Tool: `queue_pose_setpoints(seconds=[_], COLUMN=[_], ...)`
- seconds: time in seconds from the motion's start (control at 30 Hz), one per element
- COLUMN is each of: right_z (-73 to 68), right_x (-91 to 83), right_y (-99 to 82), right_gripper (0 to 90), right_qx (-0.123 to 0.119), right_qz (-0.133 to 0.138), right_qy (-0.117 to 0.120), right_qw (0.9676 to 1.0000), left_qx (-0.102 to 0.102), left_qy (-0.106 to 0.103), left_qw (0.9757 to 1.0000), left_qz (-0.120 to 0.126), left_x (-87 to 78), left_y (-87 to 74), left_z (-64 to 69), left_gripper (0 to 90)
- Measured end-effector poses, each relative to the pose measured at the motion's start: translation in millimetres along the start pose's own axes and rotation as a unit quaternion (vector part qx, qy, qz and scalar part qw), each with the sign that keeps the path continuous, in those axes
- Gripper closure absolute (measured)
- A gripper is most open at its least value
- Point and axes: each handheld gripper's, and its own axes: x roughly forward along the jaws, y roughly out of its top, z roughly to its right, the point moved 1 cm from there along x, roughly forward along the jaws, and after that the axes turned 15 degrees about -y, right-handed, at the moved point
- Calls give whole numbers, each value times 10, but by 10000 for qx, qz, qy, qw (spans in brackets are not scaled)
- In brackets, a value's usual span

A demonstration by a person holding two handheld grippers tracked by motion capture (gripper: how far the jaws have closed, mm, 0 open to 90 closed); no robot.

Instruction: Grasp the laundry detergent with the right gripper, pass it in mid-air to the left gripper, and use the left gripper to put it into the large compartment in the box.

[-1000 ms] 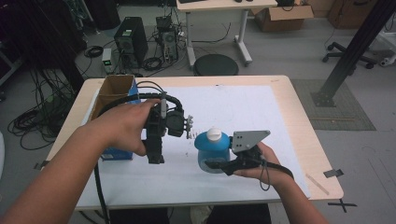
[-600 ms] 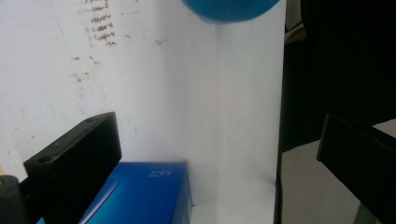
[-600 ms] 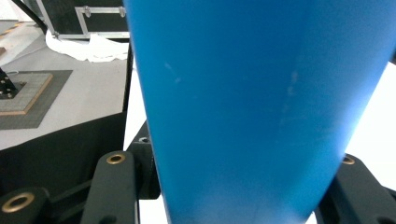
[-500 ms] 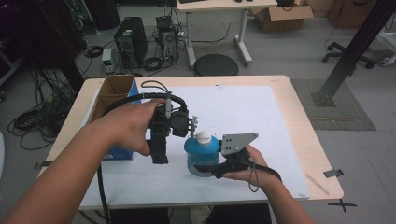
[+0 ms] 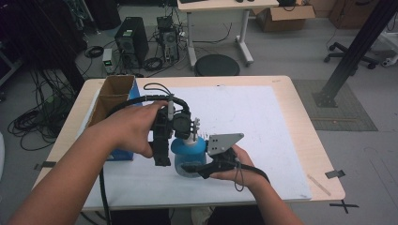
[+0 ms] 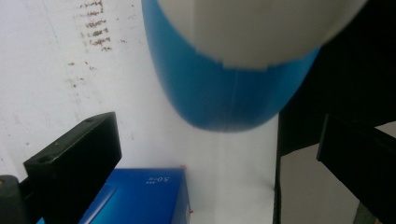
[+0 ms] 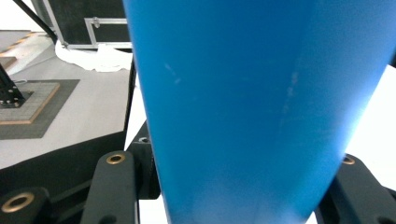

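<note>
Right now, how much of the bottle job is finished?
Done: the right hand-held gripper has clamped the blue bottle. In hand: the left hand-held gripper sits open at its white cap. Left: the cap is on, so probably gripping and twisting it off.

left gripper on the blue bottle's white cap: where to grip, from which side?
Take the white cap across its round sides, coming straight down from above with the left gripper: the blue bottle stands upright, its body already clamped low in the right gripper, leaving the top free.
</note>
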Motion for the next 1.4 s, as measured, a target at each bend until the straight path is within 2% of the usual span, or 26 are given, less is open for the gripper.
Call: queue_pose_setpoints(seconds=[0.7, 1.4], right_z=[-48, -114], right_x=[259, 366], right_y=[45, 110], right_gripper=[451, 450], right_qx=[109, 62], right_qz=[108, 127], right_qy=[117, 149], right_qw=[9998, 9998], left_qx=[18, 7], left_qy=[-90, -73], left_qw=[9999, 9999], left_qz=[63, 101], left_x=[52, 68], left_y=[-11, 7], left_z=[-18, 10], left_gripper=[3, 5])
